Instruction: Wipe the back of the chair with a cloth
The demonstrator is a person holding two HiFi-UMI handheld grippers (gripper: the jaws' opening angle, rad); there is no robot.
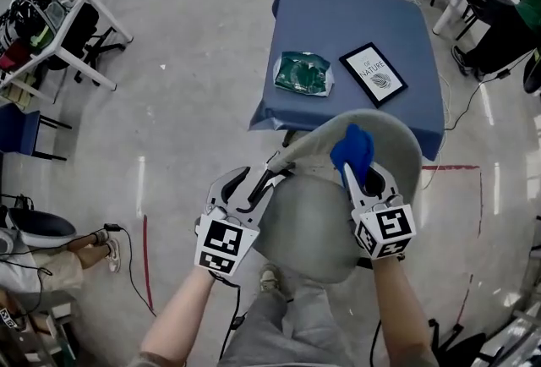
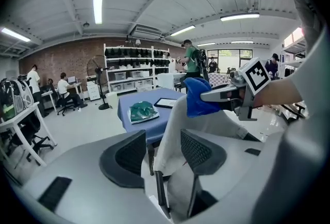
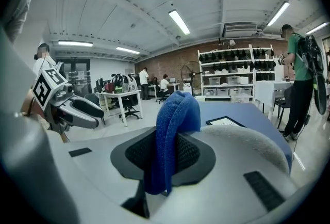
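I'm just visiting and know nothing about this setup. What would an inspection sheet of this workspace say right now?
Surface: grey chair back, beside a blue-covered table.
Job's things: blue cloth at the chair back's top edge.
Clutter: green packet and NATURE book on the table.
Tools: right tool shut on the cloth; left tool open, chair back's edge between its jaws.
Cables: black cable on the floor.
Surroundings: white desks, storage shelves, people.

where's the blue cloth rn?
Head view, right of centre: the blue cloth is pinched in the right tongs at the top edge of the grey chair back, just short of the blue-covered table.
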